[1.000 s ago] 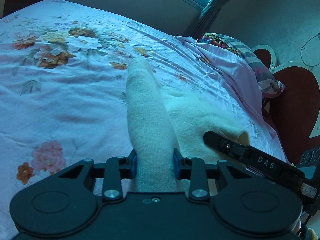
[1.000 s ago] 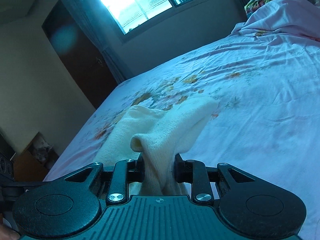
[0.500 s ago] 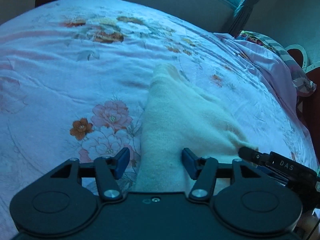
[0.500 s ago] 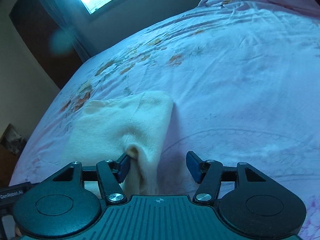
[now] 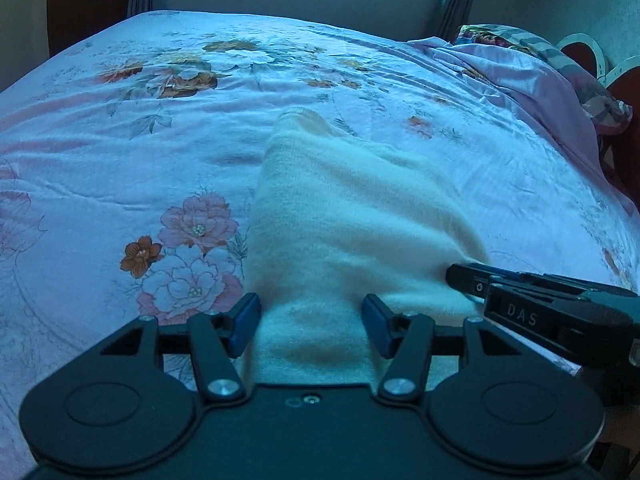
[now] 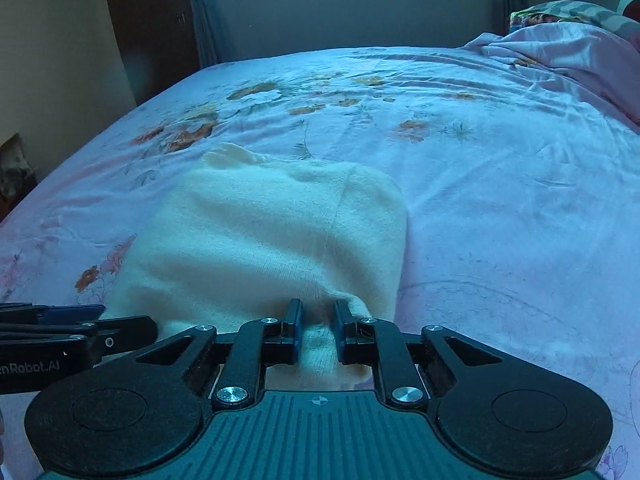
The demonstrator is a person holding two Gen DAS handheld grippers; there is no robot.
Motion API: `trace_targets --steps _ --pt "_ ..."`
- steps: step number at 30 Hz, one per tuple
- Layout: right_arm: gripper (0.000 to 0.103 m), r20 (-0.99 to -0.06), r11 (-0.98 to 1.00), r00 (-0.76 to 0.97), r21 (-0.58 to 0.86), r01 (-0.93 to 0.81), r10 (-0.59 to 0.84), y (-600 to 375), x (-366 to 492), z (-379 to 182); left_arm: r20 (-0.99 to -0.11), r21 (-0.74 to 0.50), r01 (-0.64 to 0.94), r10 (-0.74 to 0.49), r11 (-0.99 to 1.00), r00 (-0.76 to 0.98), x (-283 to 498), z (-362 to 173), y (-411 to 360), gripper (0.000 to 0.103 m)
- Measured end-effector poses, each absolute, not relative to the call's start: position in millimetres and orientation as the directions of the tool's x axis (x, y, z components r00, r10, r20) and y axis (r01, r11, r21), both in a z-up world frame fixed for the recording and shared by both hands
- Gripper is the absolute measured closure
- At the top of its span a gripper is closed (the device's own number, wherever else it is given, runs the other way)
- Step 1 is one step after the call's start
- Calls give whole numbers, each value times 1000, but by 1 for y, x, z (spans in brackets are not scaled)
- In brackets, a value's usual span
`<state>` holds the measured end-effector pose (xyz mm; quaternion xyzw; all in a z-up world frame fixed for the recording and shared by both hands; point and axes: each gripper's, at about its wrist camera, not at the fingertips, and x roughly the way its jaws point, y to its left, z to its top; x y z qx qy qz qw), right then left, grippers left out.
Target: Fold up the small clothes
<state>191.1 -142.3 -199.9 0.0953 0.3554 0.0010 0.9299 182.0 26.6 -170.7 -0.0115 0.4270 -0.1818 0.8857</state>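
A small cream knitted garment (image 5: 344, 224) lies folded on the floral bedsheet (image 5: 120, 160); it also shows in the right wrist view (image 6: 260, 240). My left gripper (image 5: 311, 322) is open, its blue pads either side of the garment's near edge. My right gripper (image 6: 316, 332) is shut on the garment's near right corner, low at the sheet. The right gripper's fingers (image 5: 520, 292) show at the right of the left wrist view. The left gripper's fingers (image 6: 80, 332) show at the left of the right wrist view.
A bunched pink blanket (image 6: 568, 56) and a patterned pillow (image 5: 560, 60) lie at the bed's right end. A window wall (image 6: 360, 8) and curtains stand beyond the bed. A dark door (image 6: 148, 24) is at the far left.
Both grippers lowered the lifted garment onto the bed. The left gripper opened and stays open. The right gripper opened half a second ago and has shut again on the corner.
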Motion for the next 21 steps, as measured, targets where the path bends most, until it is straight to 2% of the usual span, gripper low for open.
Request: trace_targets --steps 5,10,13,16,21 --pt "88 -623 954 774 284 93 110 -151 174 -177 -757 -138 305 -299 942 581 176 -158 24 49" --pt "88 -569 964 815 260 46 114 -141 141 -154 -746 -131 320 -305 939 592 154 -144 20 49" --pt "88 -597 970 793 242 35 120 -133 123 -164 -751 -133 331 -313 934 582 136 -148 19 44" --pt "88 -674 980 731 196 41 104 -125 114 -190 -770 -73 340 -270 938 578 123 -165 14 43" --pt "88 -662 976 743 208 61 95 -126 99 -192 -766 -45 340 -251 939 592 111 -160 14 43"
